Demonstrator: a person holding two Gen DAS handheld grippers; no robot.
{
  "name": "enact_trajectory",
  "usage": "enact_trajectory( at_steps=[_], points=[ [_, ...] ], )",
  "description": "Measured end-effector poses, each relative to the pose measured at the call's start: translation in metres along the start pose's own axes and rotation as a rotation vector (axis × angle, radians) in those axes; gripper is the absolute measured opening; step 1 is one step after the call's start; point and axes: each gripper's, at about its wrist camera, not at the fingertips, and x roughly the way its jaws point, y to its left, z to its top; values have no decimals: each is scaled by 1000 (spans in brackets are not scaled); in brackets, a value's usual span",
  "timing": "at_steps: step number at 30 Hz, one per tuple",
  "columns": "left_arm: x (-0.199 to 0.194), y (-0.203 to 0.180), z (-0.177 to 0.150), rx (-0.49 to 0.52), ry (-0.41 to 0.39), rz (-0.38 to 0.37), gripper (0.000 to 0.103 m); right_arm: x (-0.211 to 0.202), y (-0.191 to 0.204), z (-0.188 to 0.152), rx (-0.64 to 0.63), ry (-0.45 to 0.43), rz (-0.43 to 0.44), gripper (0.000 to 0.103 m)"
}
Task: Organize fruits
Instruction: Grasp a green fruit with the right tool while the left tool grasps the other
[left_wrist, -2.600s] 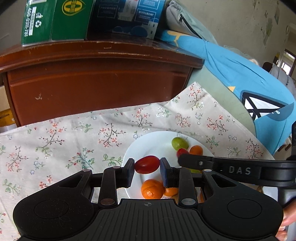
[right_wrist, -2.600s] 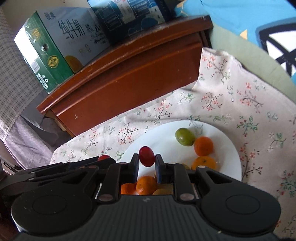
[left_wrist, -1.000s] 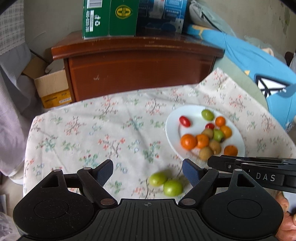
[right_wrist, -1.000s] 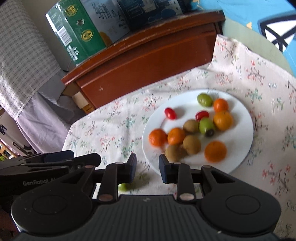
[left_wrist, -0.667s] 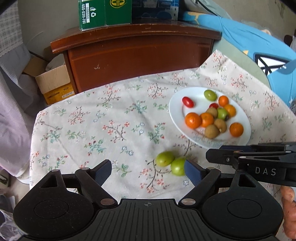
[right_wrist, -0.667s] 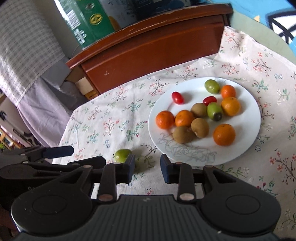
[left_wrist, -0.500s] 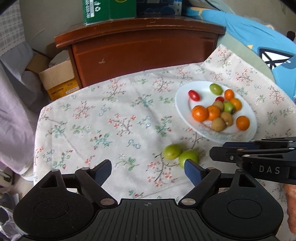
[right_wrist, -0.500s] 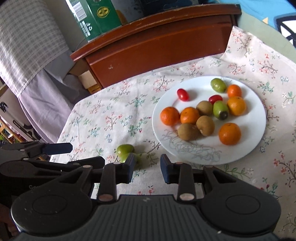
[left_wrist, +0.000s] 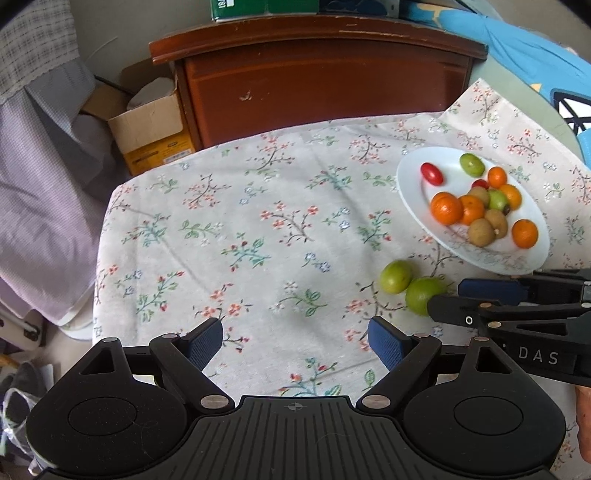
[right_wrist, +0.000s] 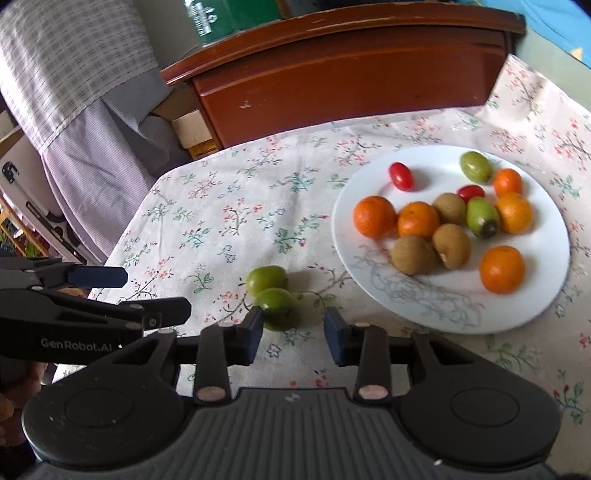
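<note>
On the floral tablecloth (left_wrist: 258, 229) two green jujubes (right_wrist: 271, 291) lie touching, off the white plate (right_wrist: 436, 306) at about its eight o'clock in the right wrist view — apparently set apart as a sorted pile, while mandarins, kiwis, cherry tomatoes and two more green fruits remain on the plate. The right gripper (right_wrist: 293, 328) hovers just short of the nearer jujube; its jaws, narrow and empty, have just been opening, probably to take another fruit. The left gripper (left_wrist: 295, 338) stands wide with nothing between its pads — the pair sits at its two o'clock.
</note>
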Motion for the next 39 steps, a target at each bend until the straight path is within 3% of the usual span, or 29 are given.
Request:
enact_trajectory(
  at_steps=[7,19,24,25,26,29,39],
  points=[
    [2,4,-1,-13,10,12,88,7,14,-6,-83,0,-8,37],
    [1,10,1,-53,3,16,88,6,14,-6,-76,-1,8,37],
    [0,13,3,-85,-7,-6,88,11,17,-9,-82,-16,-10,38],
    [1,13,3,-89,-8,-12,88,12,18,-9,-91,-18,-12,36],
    [1,13,4,-93,-9,-18,88,13,20,-9,-99,-19,-9,28],
    [2,9,6,-102,-19,-35,88,11,20,-8,-103,-16,-8,29],
    [8,-24,19,-64,-60,-132,85,-27,-3,4,-12,-11,-129,29]
  ],
)
